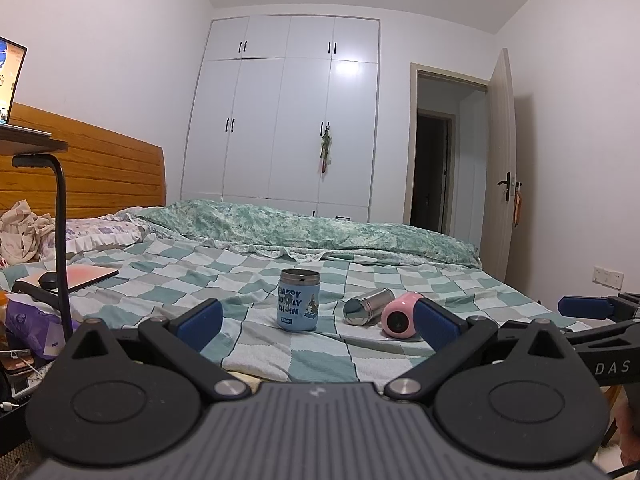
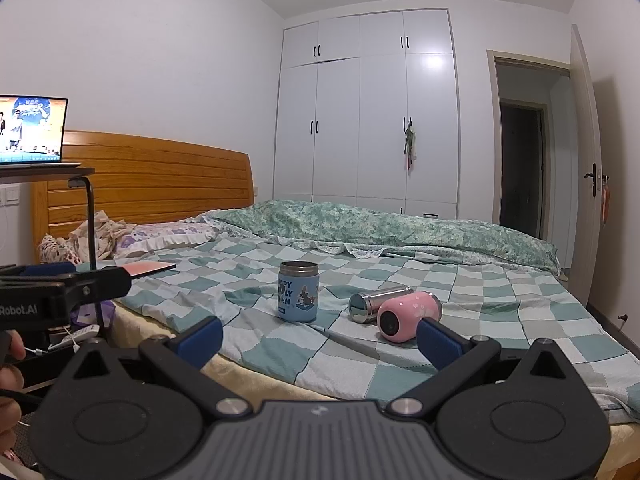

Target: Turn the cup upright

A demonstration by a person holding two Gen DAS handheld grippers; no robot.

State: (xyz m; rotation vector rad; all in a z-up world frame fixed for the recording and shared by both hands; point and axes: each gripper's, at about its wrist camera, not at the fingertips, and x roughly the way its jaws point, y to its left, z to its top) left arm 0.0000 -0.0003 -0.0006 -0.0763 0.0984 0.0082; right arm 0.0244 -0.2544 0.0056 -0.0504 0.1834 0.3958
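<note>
Both claws hang just short of the bed's near edge with blue-padded fingers spread wide and nothing between them: the left claw (image 1: 318,320) and the right claw (image 2: 320,338). "DAS" and "Robot.AI" can be read on the black claw bodies seen from the side.

On the soft, wrinkled checked bedsheet (image 2: 500,320), teal, grey and white, the pink cup (image 2: 408,316) lies on its side, a rounded matte cylinder with its dark base facing the cameras. A shiny steel flask (image 2: 376,304) lies just beside it on the left. Apart from these, further left, a light blue jar (image 2: 298,298) stands upright, metal-rimmed, with partly readable lettering, "HAPPY", and a cartoon print. Open sheet surrounds all three; a crumpled green floral quilt (image 2: 400,224) lies behind.
</note>
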